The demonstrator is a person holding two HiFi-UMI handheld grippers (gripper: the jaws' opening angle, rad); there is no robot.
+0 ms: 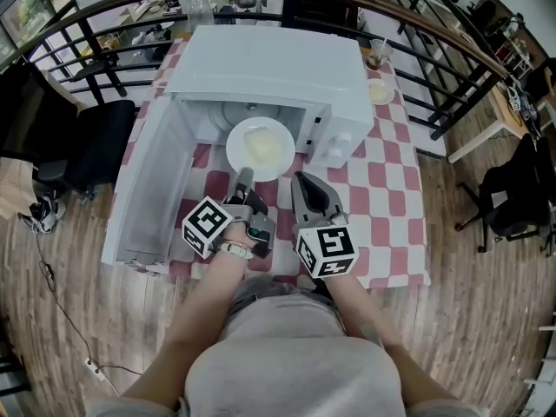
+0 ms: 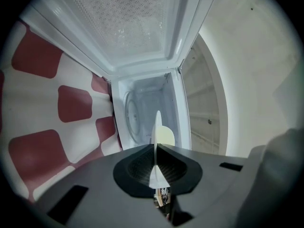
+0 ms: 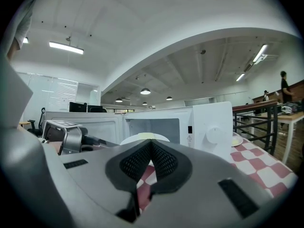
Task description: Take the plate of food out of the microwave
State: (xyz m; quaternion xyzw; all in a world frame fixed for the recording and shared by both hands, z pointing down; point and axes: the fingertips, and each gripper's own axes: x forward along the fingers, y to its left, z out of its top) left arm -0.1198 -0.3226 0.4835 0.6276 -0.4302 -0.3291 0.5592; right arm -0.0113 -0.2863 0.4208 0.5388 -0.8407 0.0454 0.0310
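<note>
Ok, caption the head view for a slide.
Left gripper shut on the plate of food at the mouth of the open microwave, right gripper shut and empty beside it.

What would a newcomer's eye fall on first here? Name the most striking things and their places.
A white microwave stands on a red-checked tablecloth, its door swung open to the left. At its opening, the left tongs grip a white plate of pale food by the rim.
</note>
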